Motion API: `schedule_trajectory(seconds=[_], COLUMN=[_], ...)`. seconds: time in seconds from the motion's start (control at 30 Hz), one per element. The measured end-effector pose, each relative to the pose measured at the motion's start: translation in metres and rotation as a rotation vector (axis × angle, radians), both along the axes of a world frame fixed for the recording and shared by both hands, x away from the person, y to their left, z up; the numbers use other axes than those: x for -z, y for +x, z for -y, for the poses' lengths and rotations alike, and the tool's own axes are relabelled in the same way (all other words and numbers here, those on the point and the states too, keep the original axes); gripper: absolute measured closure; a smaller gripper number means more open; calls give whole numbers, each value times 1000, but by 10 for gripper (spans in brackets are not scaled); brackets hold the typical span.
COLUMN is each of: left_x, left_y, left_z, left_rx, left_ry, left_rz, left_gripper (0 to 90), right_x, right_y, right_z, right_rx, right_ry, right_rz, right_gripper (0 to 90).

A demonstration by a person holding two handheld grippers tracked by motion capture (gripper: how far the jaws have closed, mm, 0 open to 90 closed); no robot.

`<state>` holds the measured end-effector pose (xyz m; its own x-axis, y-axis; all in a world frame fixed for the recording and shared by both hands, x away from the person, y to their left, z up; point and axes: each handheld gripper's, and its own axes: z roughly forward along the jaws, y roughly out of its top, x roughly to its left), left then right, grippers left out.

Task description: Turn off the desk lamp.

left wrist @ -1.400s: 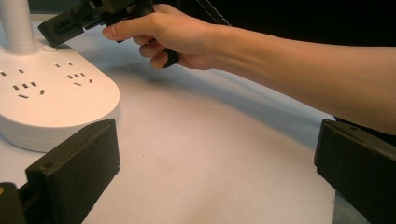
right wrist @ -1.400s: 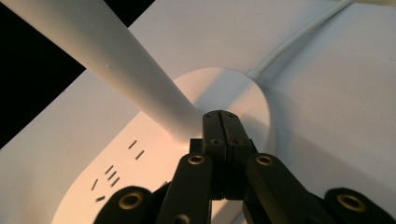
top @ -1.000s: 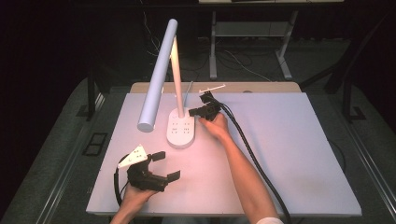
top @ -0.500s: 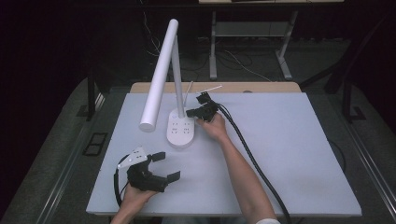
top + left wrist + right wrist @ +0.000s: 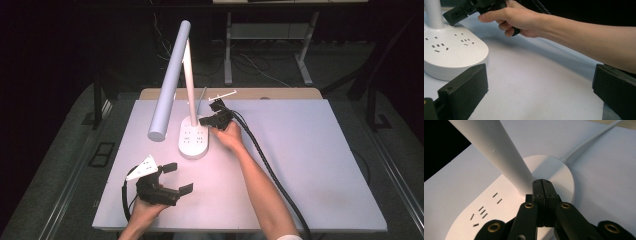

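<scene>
A white desk lamp stands at the table's back left, its oval base (image 5: 194,141) dotted with sockets. A thin stem (image 5: 189,85) carries the long tube head (image 5: 170,82), which slants down to the left. My right gripper (image 5: 202,120) is shut with nothing between its jaws. Its tips (image 5: 542,182) sit at the foot of the stem (image 5: 491,147), over the base (image 5: 499,205); whether they touch it I cannot tell. My left gripper (image 5: 179,178) rests open near the front left, and its jaws (image 5: 540,95) frame bare table beside the base (image 5: 451,55).
The lamp's white cable (image 5: 594,138) runs off the back of the base. A thick black cable (image 5: 265,160) trails along the right forearm (image 5: 255,180). A small white bracket (image 5: 222,95) lies at the table's (image 5: 320,150) back edge.
My right gripper has crept a little to the left, in toward the lamp's stem. The left gripper and the lamp have stayed put.
</scene>
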<state>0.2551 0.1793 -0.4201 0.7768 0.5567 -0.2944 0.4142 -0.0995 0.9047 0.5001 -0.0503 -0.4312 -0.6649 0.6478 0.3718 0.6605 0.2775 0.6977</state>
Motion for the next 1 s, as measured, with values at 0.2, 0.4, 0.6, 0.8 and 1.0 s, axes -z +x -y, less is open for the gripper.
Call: schedule_trajectory(seconds=[0.2, 0.4, 0.6, 0.8, 1.0], left_x=[0, 0, 0, 0, 0], left_y=[0, 0, 1, 0, 0], left_z=[1, 0, -1, 0, -1], left_rx=[2, 3, -3, 1, -9], left_ry=[0, 1, -1, 5, 6], left_rz=[0, 1, -4, 1, 4], left_gripper=[0, 0, 0, 0, 0], right_x=[2, 0, -3, -12, -26], right_y=[0, -1, -2, -12, -22], right_z=[0, 0, 7, 23, 43], right_rx=[6, 10, 14, 30, 29], right_ry=[-1, -8, -3, 41, 49], right_rz=[-1, 0, 5, 14, 51], right_gripper=[900, 900, 900, 899, 872])
